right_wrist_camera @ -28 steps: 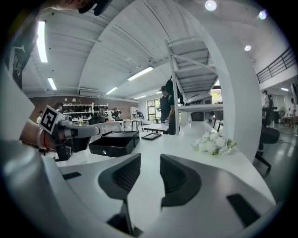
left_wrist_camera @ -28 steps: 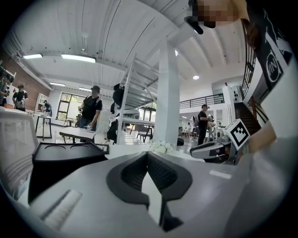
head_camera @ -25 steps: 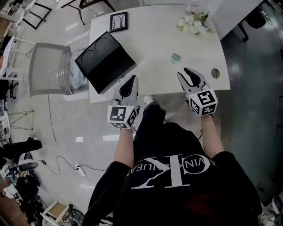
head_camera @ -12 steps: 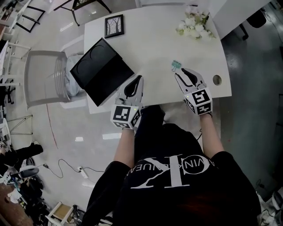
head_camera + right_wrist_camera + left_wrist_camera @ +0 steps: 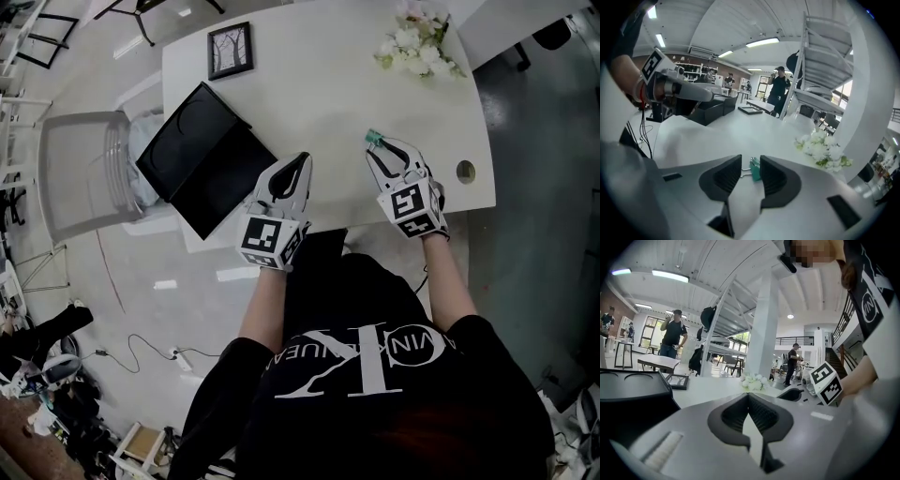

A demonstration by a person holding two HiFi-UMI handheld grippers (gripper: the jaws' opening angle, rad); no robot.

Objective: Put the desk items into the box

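Right gripper view showed the right gripper [image 5: 751, 165] with jaws parted on either side of the teal binder clip [image 5: 754, 171] on the white desk [image 5: 740, 133], not yet pinching it, apparently lined up for a grasp. The left gripper [image 5: 749, 398], closed and empty, hovered just right of the open black box [image 5: 202, 169] at the desk's left.

the only lettering i can read is white print on the person's black shirt [image 5: 366, 361], upside down in my head view: "vin" beside one big logo letter. the left gripper [image 5: 303, 161] and right gripper [image 5: 386, 150] each carry square black-and-white code markers [image 5: 270, 242]
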